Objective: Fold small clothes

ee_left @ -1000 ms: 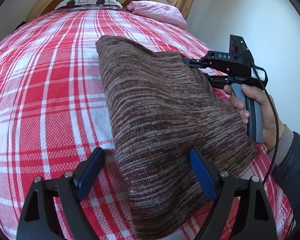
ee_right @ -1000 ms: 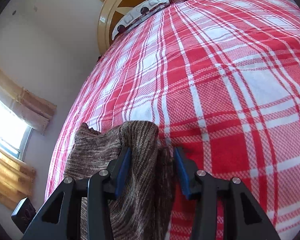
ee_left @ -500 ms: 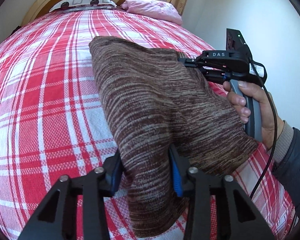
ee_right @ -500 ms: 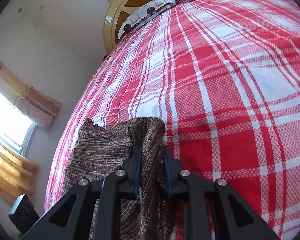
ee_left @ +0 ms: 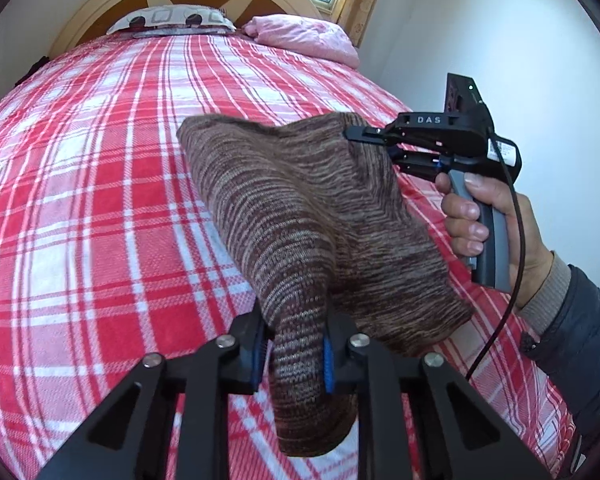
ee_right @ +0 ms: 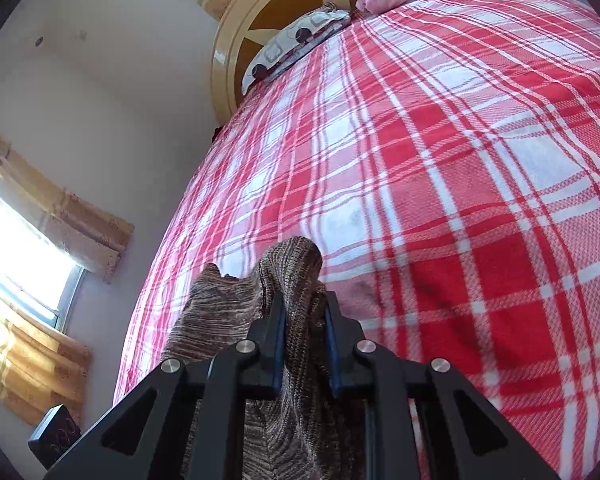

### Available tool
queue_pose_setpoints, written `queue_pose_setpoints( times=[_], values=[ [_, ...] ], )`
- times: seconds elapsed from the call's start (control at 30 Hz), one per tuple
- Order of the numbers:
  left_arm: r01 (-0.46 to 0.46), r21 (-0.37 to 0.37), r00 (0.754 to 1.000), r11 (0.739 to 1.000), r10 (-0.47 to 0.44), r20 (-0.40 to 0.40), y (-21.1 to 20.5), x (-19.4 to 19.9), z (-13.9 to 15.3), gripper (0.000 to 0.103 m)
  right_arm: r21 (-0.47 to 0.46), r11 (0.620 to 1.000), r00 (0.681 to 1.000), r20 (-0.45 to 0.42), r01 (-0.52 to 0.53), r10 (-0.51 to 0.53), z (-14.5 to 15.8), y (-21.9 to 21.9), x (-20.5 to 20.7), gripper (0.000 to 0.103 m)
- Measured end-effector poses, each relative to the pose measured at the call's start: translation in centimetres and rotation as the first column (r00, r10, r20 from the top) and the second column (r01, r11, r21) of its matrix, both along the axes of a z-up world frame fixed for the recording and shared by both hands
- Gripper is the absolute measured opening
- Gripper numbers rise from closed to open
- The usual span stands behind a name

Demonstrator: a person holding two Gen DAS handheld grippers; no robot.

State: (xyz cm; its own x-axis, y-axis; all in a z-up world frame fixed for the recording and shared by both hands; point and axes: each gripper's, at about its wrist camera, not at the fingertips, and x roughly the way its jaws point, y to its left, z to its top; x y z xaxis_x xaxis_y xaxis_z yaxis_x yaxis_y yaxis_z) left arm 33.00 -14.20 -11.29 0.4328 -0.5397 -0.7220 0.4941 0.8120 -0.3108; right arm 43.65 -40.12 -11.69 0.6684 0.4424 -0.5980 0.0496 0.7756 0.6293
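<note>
— Left wrist view: my left gripper [ee_left: 294, 346] has just closed, pinching the brown knit garment's [ee_left: 300, 216] near edge.
— And right?
— My right gripper [ee_right: 304, 320] pinches its far corner, above the plaid bedspread [ee_left: 84, 200].

text: "DAS" | on: top of right tongs [ee_left: 380, 142] body | other text: unreadable

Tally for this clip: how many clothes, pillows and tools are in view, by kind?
Brown knit garment: 1, pinched by both tools
Pillows: 2, one patterned pillow, one pink pillow
Tools: 2, left tool and right tool
Total: 5
</note>
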Motion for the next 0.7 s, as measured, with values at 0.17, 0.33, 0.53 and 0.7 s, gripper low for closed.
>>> queue_pose_setpoints(
  times=[0.17,0.33,0.53,0.7],
  values=[
    [-0.043,0.001,0.999,0.999,0.043,0.034,3.3,-2.0,1.6,0.022,0.019,0.999,0.999,0.011,-0.051,0.051,1.2,3.4,-0.8,0.016],
    [-0.095,0.006,0.994,0.995,0.094,0.06,7.1,-4.6,2.9,0.022,0.06,0.993,0.994,0.031,-0.106,0.104,2.2,7.7,-1.8,0.016],
    [-0.169,-0.011,0.983,0.986,0.169,0.076,11.8,-8.6,4.4,0.022,0.091,0.976,0.98,0.044,-0.196,0.193,3.3,14.6,-2.7,0.016],
    [-0.222,-0.017,0.969,0.975,0.223,0.106,15.3,-11.9,5.4,0.022,0.11,0.959,0.964,0.059,-0.263,0.258,3.8,19.9,-3.5,0.016]
  ],
)
